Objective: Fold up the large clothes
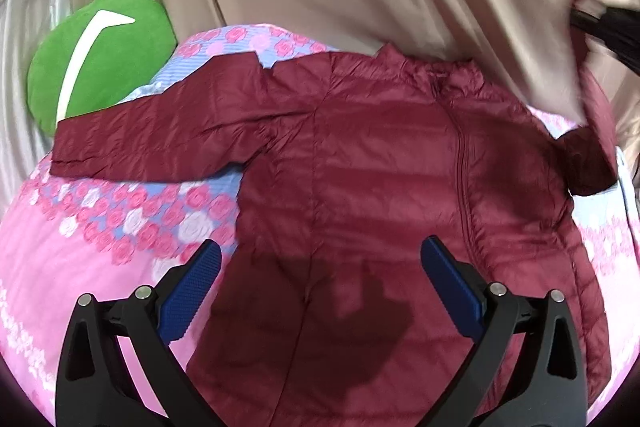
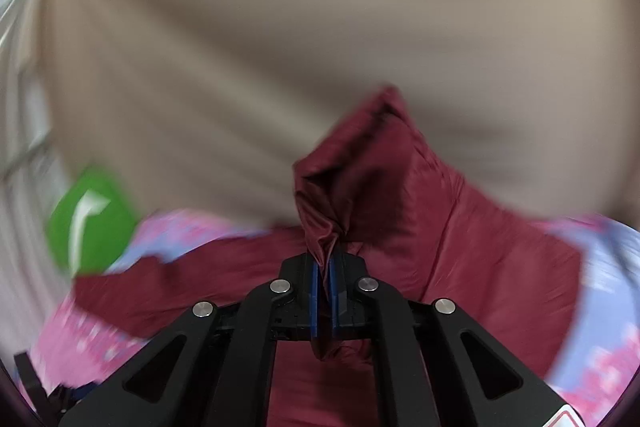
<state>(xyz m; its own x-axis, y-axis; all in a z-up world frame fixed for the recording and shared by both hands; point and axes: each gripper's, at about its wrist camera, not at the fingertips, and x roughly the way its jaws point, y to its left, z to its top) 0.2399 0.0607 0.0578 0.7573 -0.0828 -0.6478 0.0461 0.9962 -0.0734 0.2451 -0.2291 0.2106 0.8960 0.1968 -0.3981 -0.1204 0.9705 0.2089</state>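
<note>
Maroon jacket (image 1: 380, 167) flat on floral quilt (image 1: 80, 247) | right gripper (image 2: 324, 291) pinching one sleeve | left gripper (image 1: 320, 267) spread, empty | folding barely begun

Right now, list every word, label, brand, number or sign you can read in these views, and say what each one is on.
No readable text in either view.
Green cushion: a white angular mark, a shape, not a letter that can be read.
Right claw body, bottom right corner: a white label with a red outline, cut off and unreadable.
Maroon jacket: no visible brand or tag.
</note>
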